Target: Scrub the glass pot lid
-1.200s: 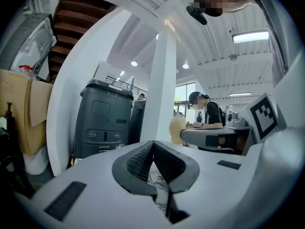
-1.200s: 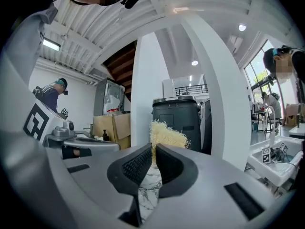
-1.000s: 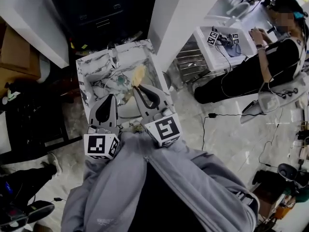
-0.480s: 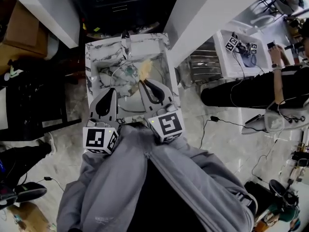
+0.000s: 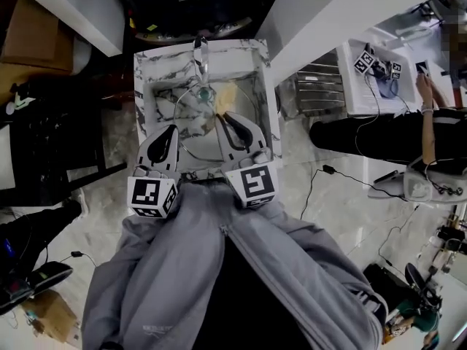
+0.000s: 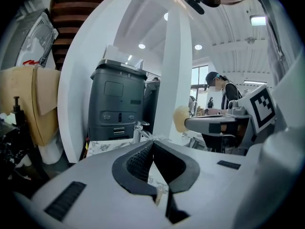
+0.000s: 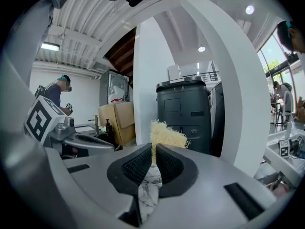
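Note:
The marble sink (image 5: 146, 86) stands ahead of me, with a faucet (image 5: 198, 49) at its back. The glass pot lid (image 5: 186, 143) rests tilted inside it. My left gripper (image 5: 168, 130) hovers over the sink's front left, close to the lid's left rim. It is shut, and in the left gripper view (image 6: 152, 142) its pads meet with nothing between them. My right gripper (image 5: 228, 117) is over the lid's right side, shut on a yellow scrub sponge (image 5: 226, 95). The sponge (image 7: 167, 135) sticks up past the right gripper's (image 7: 153, 147) fingertips.
A white pillar (image 5: 328, 13) rises right of the sink. A dark grey bin (image 7: 183, 113) stands behind the sink. A seated person (image 5: 379, 133) works at a white table (image 5: 350, 86) to the right. A cable (image 5: 328, 173) lies on the marble floor.
Both grippers have gone forward and down over the sink's front edge. The sponge has travelled with the right gripper and now hangs over the lid.

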A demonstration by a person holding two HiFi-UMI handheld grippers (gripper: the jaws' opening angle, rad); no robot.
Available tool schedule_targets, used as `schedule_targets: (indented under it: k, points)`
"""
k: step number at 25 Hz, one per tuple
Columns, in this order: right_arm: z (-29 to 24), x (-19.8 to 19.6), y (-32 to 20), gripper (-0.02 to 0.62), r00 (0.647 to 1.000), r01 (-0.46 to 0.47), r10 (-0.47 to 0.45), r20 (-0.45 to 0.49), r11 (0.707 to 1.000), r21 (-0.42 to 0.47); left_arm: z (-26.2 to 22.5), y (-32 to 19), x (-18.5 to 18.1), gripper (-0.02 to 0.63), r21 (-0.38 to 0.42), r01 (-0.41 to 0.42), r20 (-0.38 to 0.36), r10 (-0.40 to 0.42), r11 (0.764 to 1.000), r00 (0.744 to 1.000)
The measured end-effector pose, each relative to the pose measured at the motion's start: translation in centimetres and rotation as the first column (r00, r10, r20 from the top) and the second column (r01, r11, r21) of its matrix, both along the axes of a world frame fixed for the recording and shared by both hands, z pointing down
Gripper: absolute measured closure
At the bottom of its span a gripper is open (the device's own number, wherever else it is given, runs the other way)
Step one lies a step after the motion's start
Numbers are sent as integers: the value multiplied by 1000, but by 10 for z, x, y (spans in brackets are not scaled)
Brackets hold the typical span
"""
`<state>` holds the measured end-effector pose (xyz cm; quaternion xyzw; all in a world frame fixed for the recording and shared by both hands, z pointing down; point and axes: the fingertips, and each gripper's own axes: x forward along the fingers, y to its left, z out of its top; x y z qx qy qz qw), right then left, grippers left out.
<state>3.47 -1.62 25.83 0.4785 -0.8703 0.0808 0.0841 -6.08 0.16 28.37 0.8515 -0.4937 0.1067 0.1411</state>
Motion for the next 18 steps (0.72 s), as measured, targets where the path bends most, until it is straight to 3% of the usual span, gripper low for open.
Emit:
schedule_targets:
  k: [4,10,18]
  points:
    - [33,-7,-3,551,1000,6,-8,-30,998,-59,39,-6,-6,591,-48,-18,24,19,999,1000]
    - [83,-14,-10,551,997,23,-33,-65,989,-145,109,-11,-15,591,-222,3,32,5,975,999]
    - [143,-17,-22,551,991,59,-85,-107,972,-227,159,-19,-15,591,-312,11,30,-2,950,1000]
